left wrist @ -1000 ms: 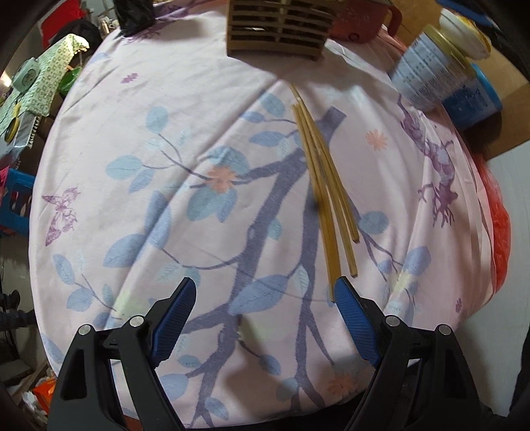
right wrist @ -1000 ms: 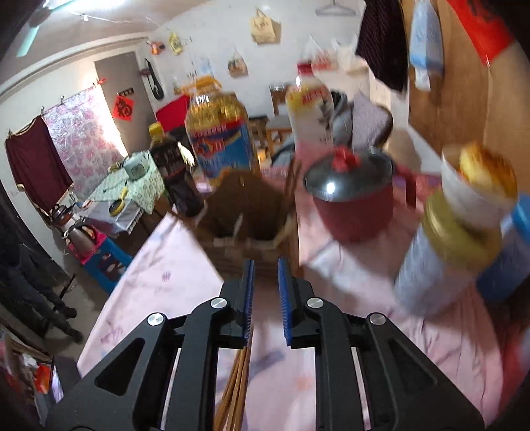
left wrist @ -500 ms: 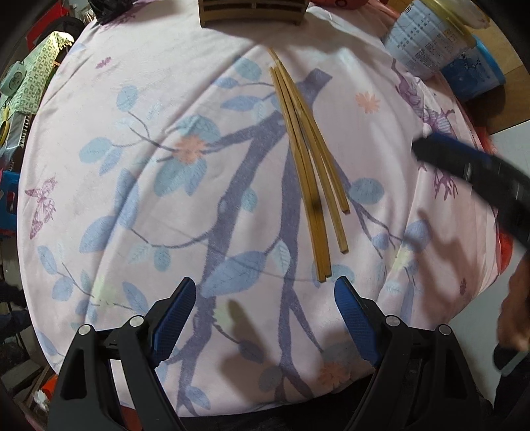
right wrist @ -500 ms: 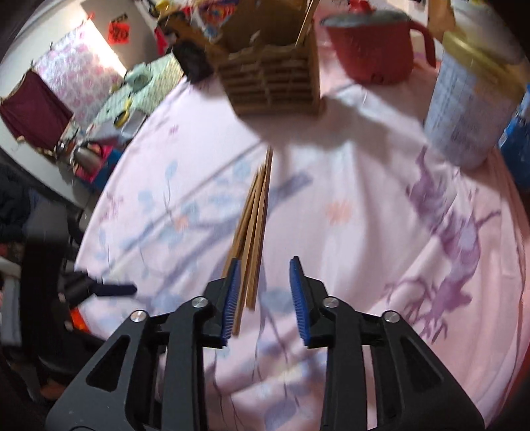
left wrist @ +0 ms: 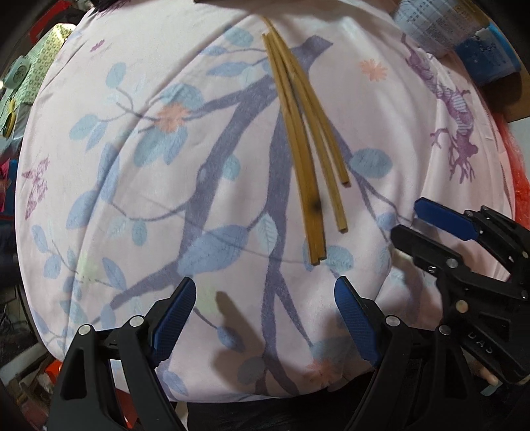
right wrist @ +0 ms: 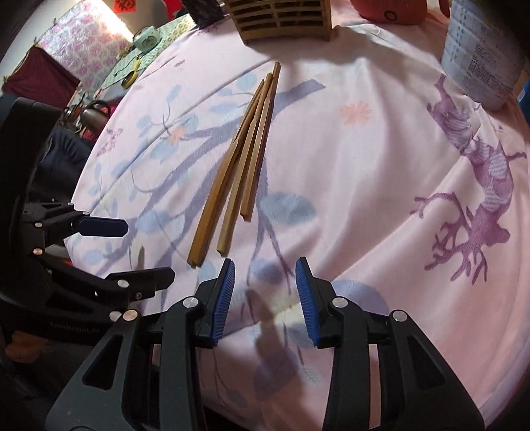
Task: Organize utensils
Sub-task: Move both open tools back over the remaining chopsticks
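Observation:
Several wooden chopsticks (left wrist: 303, 139) lie in a loose bundle on the pink floral tablecloth (left wrist: 139, 185); they also show in the right wrist view (right wrist: 243, 155). A slatted wooden utensil holder (right wrist: 281, 16) stands at the far end of the table. My left gripper (left wrist: 265, 315) is open and empty, just short of the chopsticks' near ends. My right gripper (right wrist: 265, 293) is open and empty, just short of the same ends. It shows to the right in the left wrist view (left wrist: 410, 225). The left gripper shows at the left in the right wrist view (right wrist: 145, 248).
A red pot (right wrist: 391, 10) and a white printed can (right wrist: 480, 56) stand at the far right of the table. A blue container (left wrist: 483, 56) sits beside the can. The table's near edge (left wrist: 265, 394) is close below the grippers.
My right gripper has come down from the holder to the near ends of the chopsticks and opened wider. My left gripper has drawn closer to the chopsticks and stays open.

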A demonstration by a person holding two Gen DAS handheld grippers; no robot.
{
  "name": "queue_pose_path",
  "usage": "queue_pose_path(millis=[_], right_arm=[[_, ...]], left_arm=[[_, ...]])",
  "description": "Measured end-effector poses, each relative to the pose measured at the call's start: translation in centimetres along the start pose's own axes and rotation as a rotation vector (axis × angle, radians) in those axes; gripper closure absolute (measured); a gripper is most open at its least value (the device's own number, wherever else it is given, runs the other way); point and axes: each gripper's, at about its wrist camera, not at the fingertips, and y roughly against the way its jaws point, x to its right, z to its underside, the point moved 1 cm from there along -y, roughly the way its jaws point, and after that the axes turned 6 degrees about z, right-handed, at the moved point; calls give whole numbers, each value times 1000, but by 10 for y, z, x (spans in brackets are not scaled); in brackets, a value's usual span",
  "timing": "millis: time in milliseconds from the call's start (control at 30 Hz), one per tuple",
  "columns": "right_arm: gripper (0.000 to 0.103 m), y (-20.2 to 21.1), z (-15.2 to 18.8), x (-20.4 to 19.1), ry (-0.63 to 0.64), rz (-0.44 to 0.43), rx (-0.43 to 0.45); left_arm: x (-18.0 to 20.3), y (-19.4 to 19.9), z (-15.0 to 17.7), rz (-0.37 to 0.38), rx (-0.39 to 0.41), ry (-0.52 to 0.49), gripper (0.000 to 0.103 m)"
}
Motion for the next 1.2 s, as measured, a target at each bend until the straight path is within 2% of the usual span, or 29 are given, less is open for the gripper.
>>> queue_pose_path(millis=[300,433,533,833,967,1067,1200], right_arm=[[63,-12,1,-4,35,-46,-10],[64,-8,0,2,-22,-31,16],[63,0,4,12,-86,-21,40],[63,13,22,30,-213,33,65],[63,18,25,31,-242,54,80],[63,19,26,31,-255,59,83],[63,17,23,26,-248,53,81]], left_arm=[[2,-10,14,2,-36,105,19],[17,-13,5,-12,-41,46,20],[26,-15,-7,-23,-44,-3,30],[42,-18,-37,-46,-39,-94,30],[44,-21,-54,-30,-48,-112,37],[35,-19,-62,-54,-36,-124,51],[14,-11,-62,-42,-36,-114,67]])
